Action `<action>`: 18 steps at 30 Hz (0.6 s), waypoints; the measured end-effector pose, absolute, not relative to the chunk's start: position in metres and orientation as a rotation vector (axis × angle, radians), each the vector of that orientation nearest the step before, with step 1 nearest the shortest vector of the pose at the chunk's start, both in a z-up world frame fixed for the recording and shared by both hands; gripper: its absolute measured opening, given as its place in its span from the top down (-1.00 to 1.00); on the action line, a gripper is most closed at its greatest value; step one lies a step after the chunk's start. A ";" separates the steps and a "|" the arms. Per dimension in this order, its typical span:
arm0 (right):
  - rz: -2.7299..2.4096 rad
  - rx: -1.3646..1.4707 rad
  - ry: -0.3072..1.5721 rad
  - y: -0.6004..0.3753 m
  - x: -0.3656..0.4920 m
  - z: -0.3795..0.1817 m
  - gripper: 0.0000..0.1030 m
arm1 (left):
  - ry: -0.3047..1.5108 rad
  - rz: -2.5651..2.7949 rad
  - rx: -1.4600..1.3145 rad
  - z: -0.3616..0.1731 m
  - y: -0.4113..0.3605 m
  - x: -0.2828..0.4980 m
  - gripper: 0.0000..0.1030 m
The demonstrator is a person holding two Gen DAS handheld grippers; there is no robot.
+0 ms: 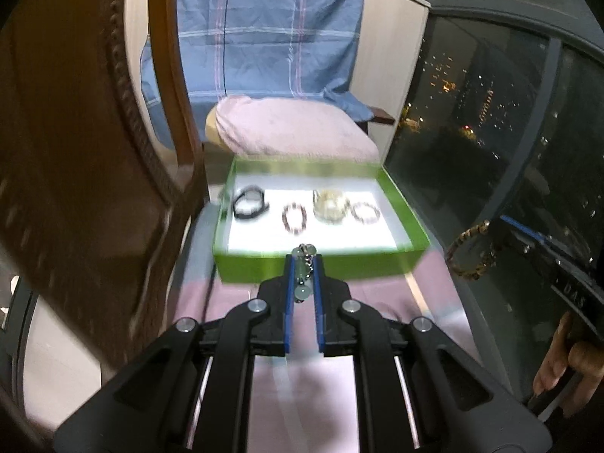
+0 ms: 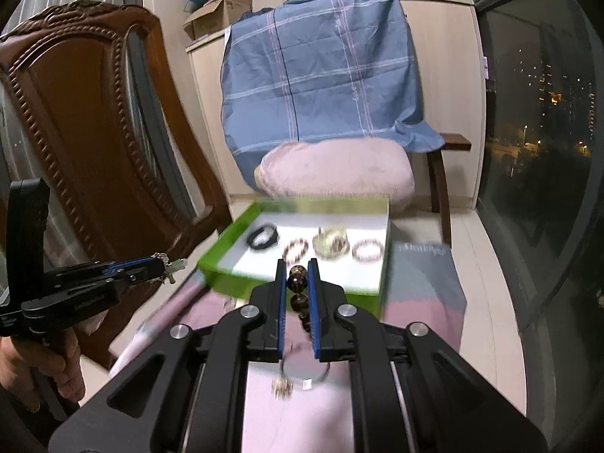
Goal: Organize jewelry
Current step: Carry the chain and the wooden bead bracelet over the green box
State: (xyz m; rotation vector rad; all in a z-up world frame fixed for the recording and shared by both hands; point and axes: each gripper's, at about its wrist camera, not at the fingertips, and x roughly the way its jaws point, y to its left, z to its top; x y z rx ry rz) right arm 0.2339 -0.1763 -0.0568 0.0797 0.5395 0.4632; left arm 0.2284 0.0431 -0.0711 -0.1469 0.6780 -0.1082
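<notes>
A green box (image 1: pixel 264 266) with a white floor (image 2: pixel 221 264) holds several bracelets: a black one (image 1: pixel 247 204), a dark beaded one (image 1: pixel 294 218), a pale one (image 1: pixel 331 205) and another beaded one (image 1: pixel 365 212). My left gripper (image 1: pixel 304 260) is shut on a pale green bead bracelet (image 1: pixel 304 288), just short of the box's near wall. My right gripper (image 2: pixel 297 264) is shut on a dark brown bead bracelet (image 2: pixel 296 283) over the box's near edge. The left gripper also shows in the right wrist view (image 2: pixel 166 266).
A carved wooden chair (image 2: pixel 94 132) stands close on the left. A pink cushion (image 2: pixel 336 173) and a blue checked cloth (image 2: pixel 321 75) lie behind the box. A dark window (image 1: pixel 490 132) runs along the right. A thin ring-like piece (image 2: pixel 302 372) lies on the pink cloth (image 2: pixel 302 415).
</notes>
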 end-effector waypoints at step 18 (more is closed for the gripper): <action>0.393 0.132 0.664 -0.153 0.368 -0.120 0.79 | 0.852 -0.011 -0.226 -0.147 0.071 0.388 0.81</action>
